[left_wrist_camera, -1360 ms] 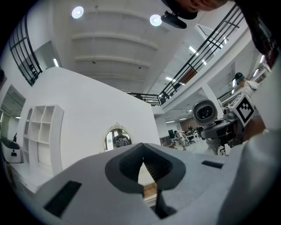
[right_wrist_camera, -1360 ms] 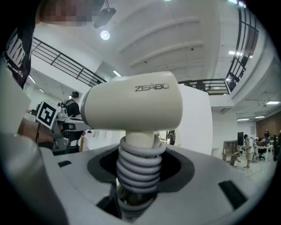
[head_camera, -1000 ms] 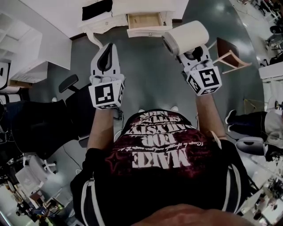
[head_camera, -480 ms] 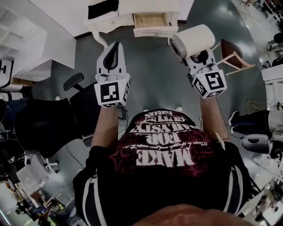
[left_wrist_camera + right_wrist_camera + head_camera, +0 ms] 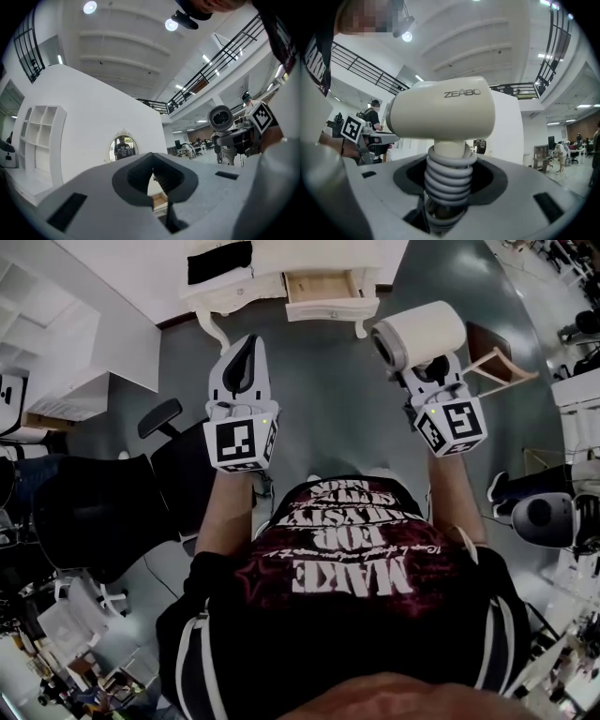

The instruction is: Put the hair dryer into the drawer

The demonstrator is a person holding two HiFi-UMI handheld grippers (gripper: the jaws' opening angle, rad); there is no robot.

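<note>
Left gripper point(image 5: 247, 343), right gripper point(image 5: 427, 367) with hair dryer point(image 5: 419, 334) — all shifted slightly rightward, open drawer point(image 5: 323, 285) too

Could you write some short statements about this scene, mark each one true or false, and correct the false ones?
1. The right gripper grips the hair dryer by its handle. True.
2. The hair dryer already lies inside the drawer. False: it is held in the air, clearly short of the drawer.
3. The drawer is open. True.
4. The left gripper holds a comb. False: its fingers are together with nothing between them.
5. The hair dryer's barrel is cream-coloured. True.
</note>
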